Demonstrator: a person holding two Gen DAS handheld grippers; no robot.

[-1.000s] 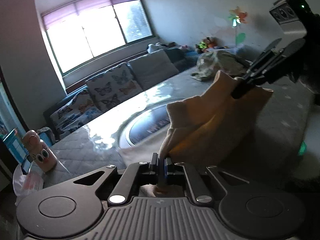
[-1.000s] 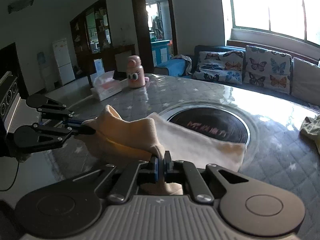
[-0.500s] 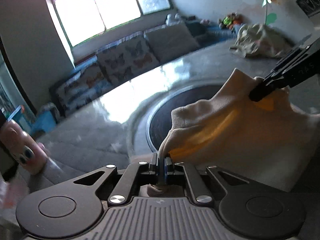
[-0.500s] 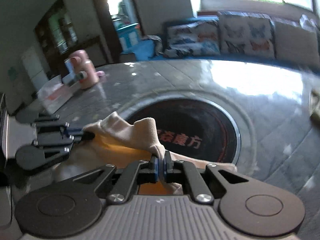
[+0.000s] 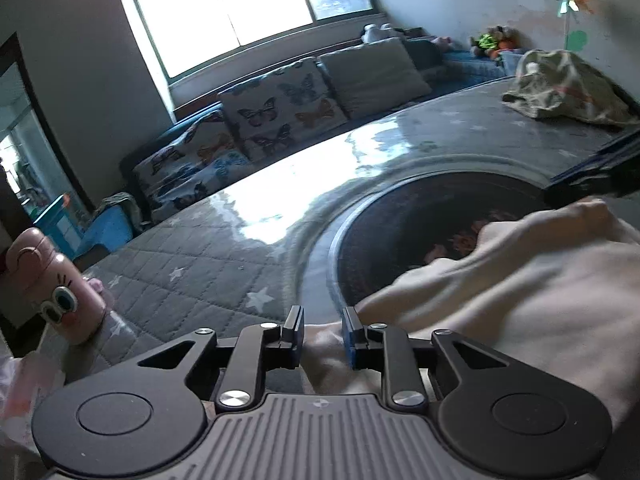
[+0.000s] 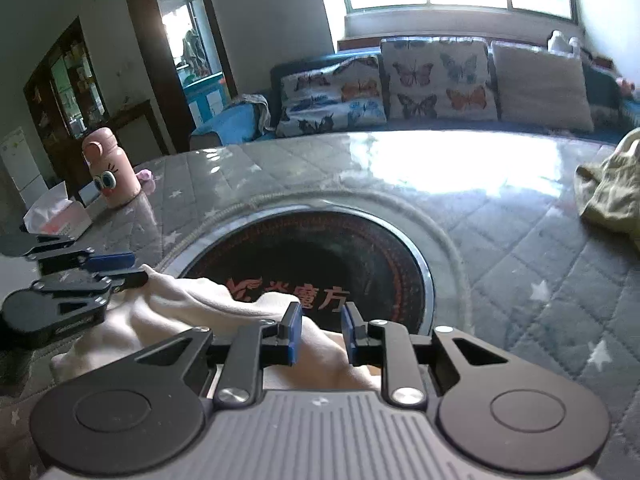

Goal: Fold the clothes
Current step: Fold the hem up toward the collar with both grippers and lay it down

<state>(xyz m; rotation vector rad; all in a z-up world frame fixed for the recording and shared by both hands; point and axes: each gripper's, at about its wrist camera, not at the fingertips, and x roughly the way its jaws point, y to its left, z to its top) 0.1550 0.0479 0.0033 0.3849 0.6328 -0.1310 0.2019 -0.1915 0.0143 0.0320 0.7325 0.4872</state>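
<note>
A cream garment (image 5: 500, 300) lies folded on the grey quilted table (image 5: 192, 272), its far edge over the dark round inset (image 6: 320, 256). In the left wrist view my left gripper (image 5: 323, 332) has its jaws opening, with a loose fold of the garment between the blue pads, which no longer pinch it. My right gripper (image 6: 320, 336) is likewise opening over the garment's (image 6: 180, 304) other corner, cloth slack between its fingers. Each gripper also shows in the other's view: the right gripper (image 5: 551, 187) at the far right edge, the left gripper (image 6: 139, 268) at the left, jaws apart.
A pink bottle with cartoon eyes (image 6: 110, 168) and a tissue box (image 6: 56, 216) stand at the table's left end. A crumpled olive patterned garment (image 5: 568, 92) lies at the far right. A sofa with butterfly cushions (image 6: 416, 80) runs behind the table under the window.
Both grippers came forward and down with the garment's lifted edge and laid it on the table. Their jaws, shut on the cloth before, now stand apart.
</note>
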